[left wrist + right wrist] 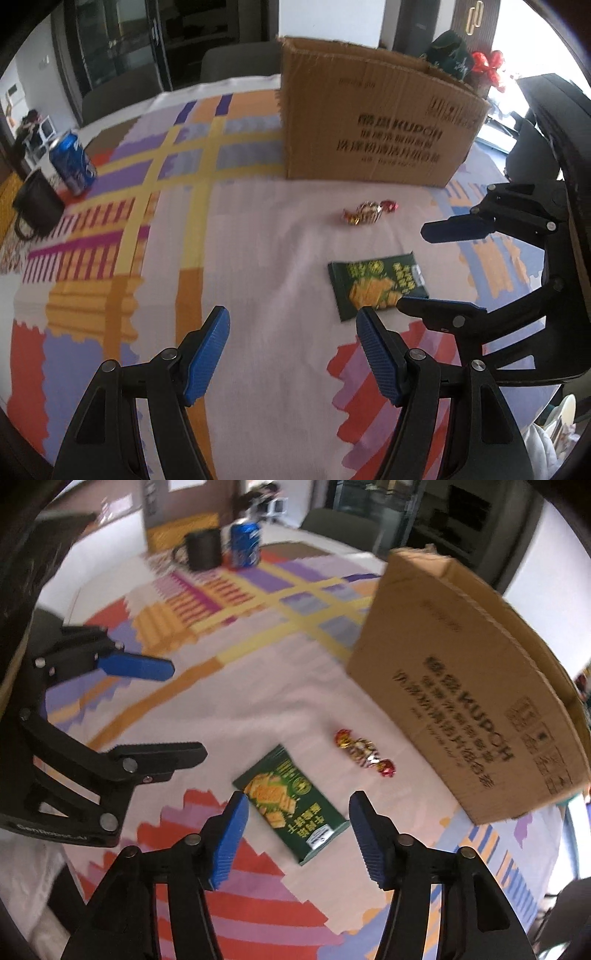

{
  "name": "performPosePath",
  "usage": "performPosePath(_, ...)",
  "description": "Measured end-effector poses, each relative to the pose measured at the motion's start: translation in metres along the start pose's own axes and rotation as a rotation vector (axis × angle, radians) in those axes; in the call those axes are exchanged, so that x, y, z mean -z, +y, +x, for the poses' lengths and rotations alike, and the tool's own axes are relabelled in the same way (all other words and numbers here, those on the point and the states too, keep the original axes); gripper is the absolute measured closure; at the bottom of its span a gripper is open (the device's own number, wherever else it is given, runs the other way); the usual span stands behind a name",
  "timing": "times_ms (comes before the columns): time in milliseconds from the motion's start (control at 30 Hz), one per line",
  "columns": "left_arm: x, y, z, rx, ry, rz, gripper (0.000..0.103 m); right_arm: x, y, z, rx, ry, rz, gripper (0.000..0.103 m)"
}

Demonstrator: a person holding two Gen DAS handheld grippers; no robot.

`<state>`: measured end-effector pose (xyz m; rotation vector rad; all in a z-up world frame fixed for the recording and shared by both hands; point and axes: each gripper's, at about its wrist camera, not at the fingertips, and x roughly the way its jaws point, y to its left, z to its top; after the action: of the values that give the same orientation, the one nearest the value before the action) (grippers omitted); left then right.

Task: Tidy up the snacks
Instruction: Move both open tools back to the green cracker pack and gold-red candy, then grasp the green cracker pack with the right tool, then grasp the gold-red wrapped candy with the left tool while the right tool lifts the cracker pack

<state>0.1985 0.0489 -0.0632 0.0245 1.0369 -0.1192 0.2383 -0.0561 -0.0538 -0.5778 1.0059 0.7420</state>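
A green snack packet [378, 286] lies flat on the patterned tablecloth; it also shows in the right wrist view [291, 805]. A red and gold wrapped candy [369, 213] lies beyond it, seen too in the right wrist view [364, 753]. A brown cardboard box [373, 122] stands behind them, and shows in the right wrist view [476, 686]. My left gripper [291, 354] is open and empty, left of the packet. My right gripper [297, 834] is open and empty, just above the packet's near end; it shows in the left wrist view [424, 269].
A blue soda can [72, 162] and a black mug [37, 208] stand at the table's far left edge; both also show in the right wrist view, the can [245, 544] beside the mug [203, 550]. Dark chairs stand behind the table.
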Motion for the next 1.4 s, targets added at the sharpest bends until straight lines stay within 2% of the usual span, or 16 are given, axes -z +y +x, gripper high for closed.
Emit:
performPosePath(267, 0.008, 0.004, 0.012, -0.009, 0.055, -0.042, 0.033, -0.005, 0.009, 0.031, -0.033, 0.105, -0.121, 0.041)
performPosePath(567, 0.004, 0.006, 0.019, -0.014, 0.070, -0.058, 0.033, -0.007, 0.000, 0.058, -0.071, 0.156, -0.122, 0.041)
performPosePath(867, -0.003, 0.012, 0.028, -0.005, 0.081, -0.059, 0.033, -0.009, -0.015, 0.065, -0.144, 0.109, -0.015, 0.041)
performPosePath(933, -0.005, 0.013, 0.028, -0.008, 0.073, -0.054, 0.033, -0.009, -0.014, 0.064, -0.139, 0.103, -0.006, 0.044)
performPosePath(1033, -0.007, 0.011, 0.029, -0.006, 0.067, -0.042, 0.033, -0.006, -0.014, 0.061, -0.120, 0.084, 0.012, 0.057)
performPosePath(1300, -0.014, 0.003, 0.031, 0.002, 0.041, -0.010, 0.033, 0.008, -0.021, 0.044, -0.102, 0.022, 0.173, 0.058)
performPosePath(1400, -0.019, -0.001, 0.029, 0.008, 0.016, 0.011, 0.033, 0.013, -0.026, 0.034, -0.066, -0.005, 0.239, 0.058)
